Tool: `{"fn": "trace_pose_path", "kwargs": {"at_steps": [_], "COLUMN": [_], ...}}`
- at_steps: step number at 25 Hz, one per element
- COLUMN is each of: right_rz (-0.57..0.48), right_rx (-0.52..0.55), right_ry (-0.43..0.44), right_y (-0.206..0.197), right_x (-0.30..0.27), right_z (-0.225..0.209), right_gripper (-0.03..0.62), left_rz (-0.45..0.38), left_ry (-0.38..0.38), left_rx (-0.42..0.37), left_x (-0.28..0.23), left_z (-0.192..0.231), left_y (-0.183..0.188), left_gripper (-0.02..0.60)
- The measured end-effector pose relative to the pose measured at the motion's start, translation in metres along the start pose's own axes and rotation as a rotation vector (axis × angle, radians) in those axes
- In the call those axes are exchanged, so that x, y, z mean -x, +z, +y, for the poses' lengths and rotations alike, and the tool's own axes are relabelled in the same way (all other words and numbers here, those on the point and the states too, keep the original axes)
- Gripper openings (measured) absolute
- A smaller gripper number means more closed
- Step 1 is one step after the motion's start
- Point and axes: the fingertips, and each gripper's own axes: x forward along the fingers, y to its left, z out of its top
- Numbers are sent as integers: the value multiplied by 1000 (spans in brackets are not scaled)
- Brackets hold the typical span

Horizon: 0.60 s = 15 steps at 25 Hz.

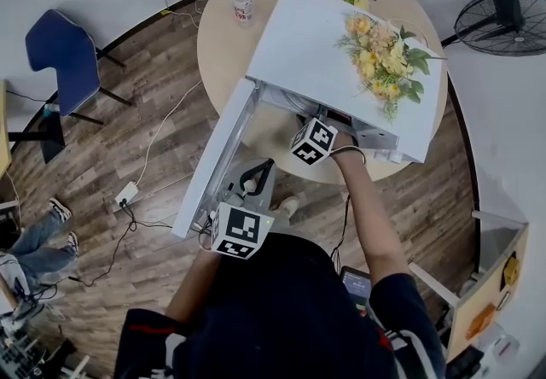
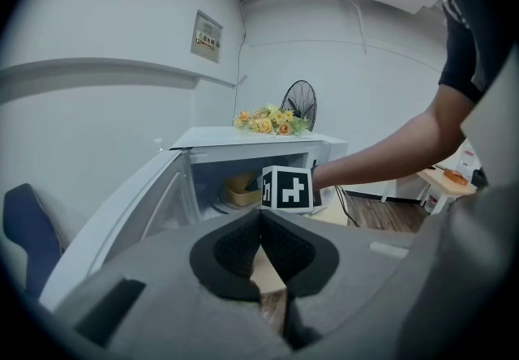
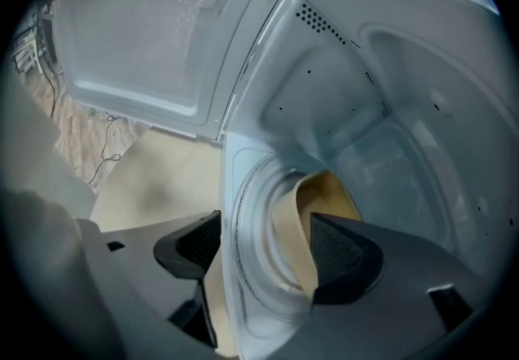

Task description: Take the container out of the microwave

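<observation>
Container (image 2: pixel 237 193) inside open microwave (image 1: pixel 316 44), flowers (image 1: pixel 381 57) atop

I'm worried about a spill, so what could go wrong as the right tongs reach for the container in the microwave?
The open right tongs straddle only the near wall of the container; a rim pinch may tip it. The edge of the glass turntable also lies between the jaws, so closing could catch or drag it. A jolt to the microwave could shake the flowers on top.
</observation>
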Motion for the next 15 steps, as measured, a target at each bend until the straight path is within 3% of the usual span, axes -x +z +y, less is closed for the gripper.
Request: {"fn": "trace_pose_path", "kwargs": {"at_steps": [15], "right_rz": [46], "right_rx": [43], "right_ry": [65], "right_y": [4], "right_x": [-11], "right_z": [6], "right_gripper": [302], "left_rz": [13], "left_ry": [17], "left_rx": [-35], "left_x": [7], "left_z": [4], "left_y": [-5], "left_gripper": [12]}}
